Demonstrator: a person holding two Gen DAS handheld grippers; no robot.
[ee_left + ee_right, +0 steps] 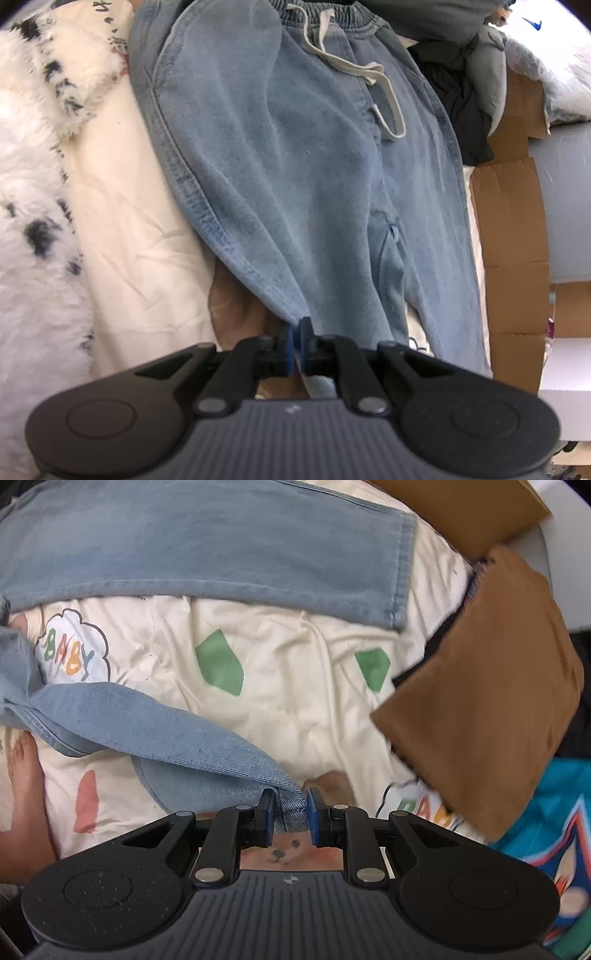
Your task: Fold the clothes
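Observation:
Light blue jeans [295, 155] with an elastic waistband and a white drawstring [369, 74] lie on a cream bedsheet [129, 221]. My left gripper [297, 332] is shut on the jeans' side seam edge, which is lifted toward the camera. In the right wrist view, my right gripper [290, 805] is shut on the hem corner of one trouser leg [166, 734], lifted off the sheet. The other leg [207, 554] lies flat across the top, its hem at the right.
A white furry spotted blanket [33, 221] lies at the left. Dark clothes [458, 96] and cardboard [513, 229] are at the right. A brown folded cloth [491, 701] and a teal printed fabric [546, 812] lie right of the jeans on the patterned sheet [295, 686].

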